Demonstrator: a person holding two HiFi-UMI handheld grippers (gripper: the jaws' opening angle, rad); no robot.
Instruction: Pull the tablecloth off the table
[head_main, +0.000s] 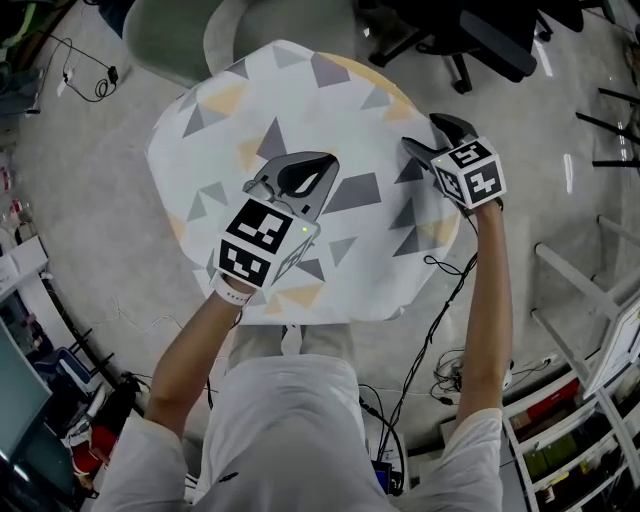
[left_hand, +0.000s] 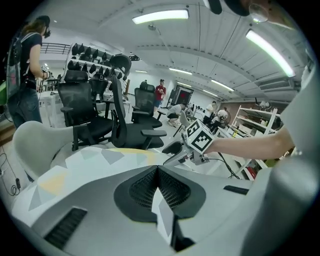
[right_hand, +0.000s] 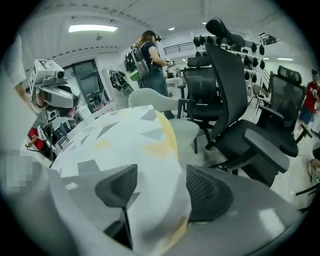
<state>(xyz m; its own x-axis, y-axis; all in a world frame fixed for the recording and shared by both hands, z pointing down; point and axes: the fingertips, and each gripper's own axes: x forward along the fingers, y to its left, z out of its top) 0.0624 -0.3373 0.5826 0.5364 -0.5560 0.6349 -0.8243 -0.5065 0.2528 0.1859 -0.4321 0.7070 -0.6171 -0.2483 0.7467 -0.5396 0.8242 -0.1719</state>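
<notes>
The left tool (head_main: 308, 174) is over the middle of the round worktop (head_main: 392, 88). Its two jaws are pressed together. A thin bit of cloth shows in the slit, but I cannot tell if it is pinched. The tablecloth (head_main: 300, 90) lies flat over the whole worktop and hangs over the edges. It looks thin, soft and light, so I think it will fold and slide easily. At the right edge, the right tool (head_main: 435, 138) has its jaws spread wide, with the cloth's edge between them. That hanging edge looks like the best place to grab.

No legible text or labels anywhere
</notes>
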